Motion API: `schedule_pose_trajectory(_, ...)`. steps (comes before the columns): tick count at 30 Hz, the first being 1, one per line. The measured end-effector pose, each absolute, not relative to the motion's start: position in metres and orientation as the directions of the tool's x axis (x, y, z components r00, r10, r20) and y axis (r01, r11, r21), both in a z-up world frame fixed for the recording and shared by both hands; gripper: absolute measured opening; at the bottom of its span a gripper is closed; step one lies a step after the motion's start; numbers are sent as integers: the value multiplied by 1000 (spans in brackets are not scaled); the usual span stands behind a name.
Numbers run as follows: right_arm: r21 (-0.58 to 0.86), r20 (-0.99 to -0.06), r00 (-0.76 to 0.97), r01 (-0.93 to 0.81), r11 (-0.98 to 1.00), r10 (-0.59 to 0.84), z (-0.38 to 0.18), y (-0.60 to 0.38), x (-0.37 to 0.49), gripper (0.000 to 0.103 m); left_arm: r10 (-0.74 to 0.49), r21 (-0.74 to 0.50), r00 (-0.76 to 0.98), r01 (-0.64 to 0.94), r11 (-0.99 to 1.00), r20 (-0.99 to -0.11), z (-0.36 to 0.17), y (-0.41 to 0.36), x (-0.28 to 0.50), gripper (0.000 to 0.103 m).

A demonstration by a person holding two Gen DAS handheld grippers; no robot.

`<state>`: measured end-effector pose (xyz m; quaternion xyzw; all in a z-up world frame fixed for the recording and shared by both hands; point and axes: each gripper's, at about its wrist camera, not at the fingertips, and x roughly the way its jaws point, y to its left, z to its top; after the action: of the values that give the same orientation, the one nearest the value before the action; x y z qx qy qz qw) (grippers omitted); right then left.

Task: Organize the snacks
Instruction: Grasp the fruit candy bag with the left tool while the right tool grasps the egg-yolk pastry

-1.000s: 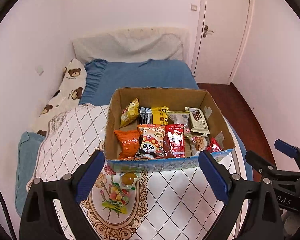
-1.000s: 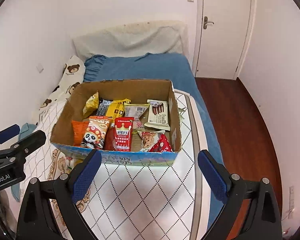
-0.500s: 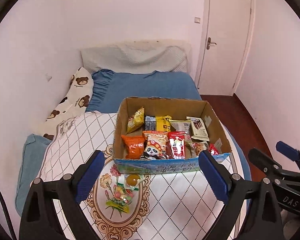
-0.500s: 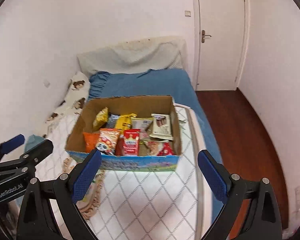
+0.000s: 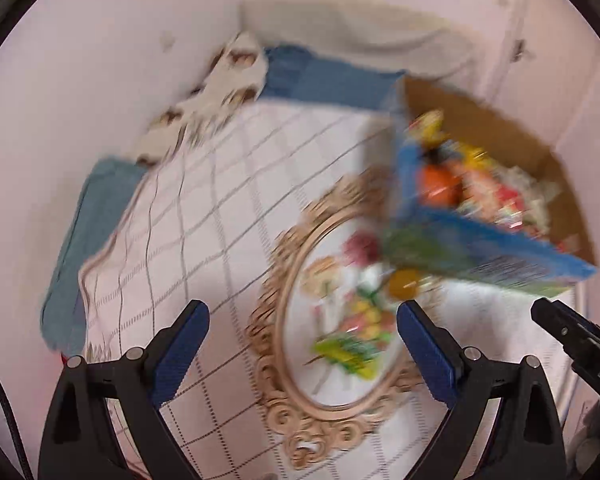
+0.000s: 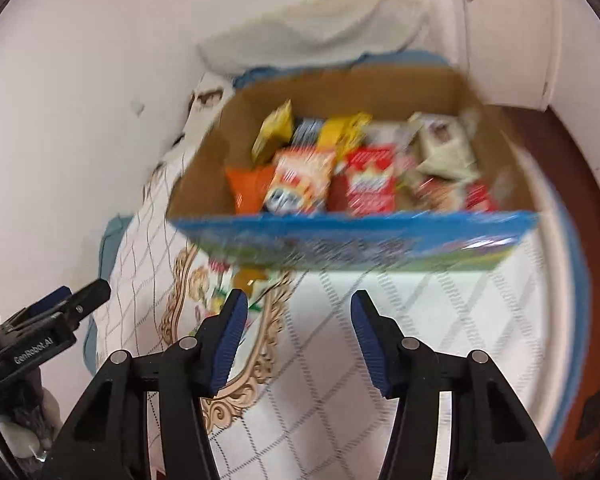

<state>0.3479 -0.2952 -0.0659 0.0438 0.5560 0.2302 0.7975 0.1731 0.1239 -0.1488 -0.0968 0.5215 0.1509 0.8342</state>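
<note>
Both my wrist views are motion-smeared. I cannot read the wrappers in the cardboard box (image 6: 496,136), nor its blue printed front. The loose candy packet (image 5: 356,332) on the tablecloth (image 5: 220,216) is a coloured blur; the box front hides most of it in my right view.

A white quilted cloth (image 5: 228,216) with a grey diamond grid covered the work surface. A gold scrollwork oval frame (image 5: 276,320) was printed on it, toward 6 o'clock in the left wrist view, with a blurred floral motif inside. A blue bedsheet (image 5: 324,80) lay beyond the cloth at 12 o'clock. A bear-print pillow (image 5: 220,80) rested against the wall (image 5: 100,60) at 11 o'clock. A pale headboard cover (image 6: 320,28) stood at 12 o'clock in the right wrist view. A white door (image 6: 508,32) occupied 1 o'clock, and dark wooden floor (image 6: 580,200) ran along 3 o'clock.
</note>
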Motion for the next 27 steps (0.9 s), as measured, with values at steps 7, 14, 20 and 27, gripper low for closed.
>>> schedule_pose_trajectory(7, 323, -894, 205, -319, 891, 398, -121, -238, 355, 49, -101, -200, 258, -395, 897, -961, -229, 142, 199, 96)
schedule_pose_trajectory(14, 294, -911, 215, -264, 919, 353, -131, -247, 363, 50, -161, -177, 169, -80, 981, -972, -266, 79, 229, 96)
schedule_pose_trajectory(20, 305, -920, 194, -193, 933, 341, -138, -264, 364, 50, -143, -152, 157, -47, 987, -977, -277, 73, 218, 54)
schedule_pose_trajectory(27, 371, -898, 182, -180, 911, 402, -159, -220, 368, 50, -165, -204, 164, -265, 942, -973, -284, 123, 190, 54)
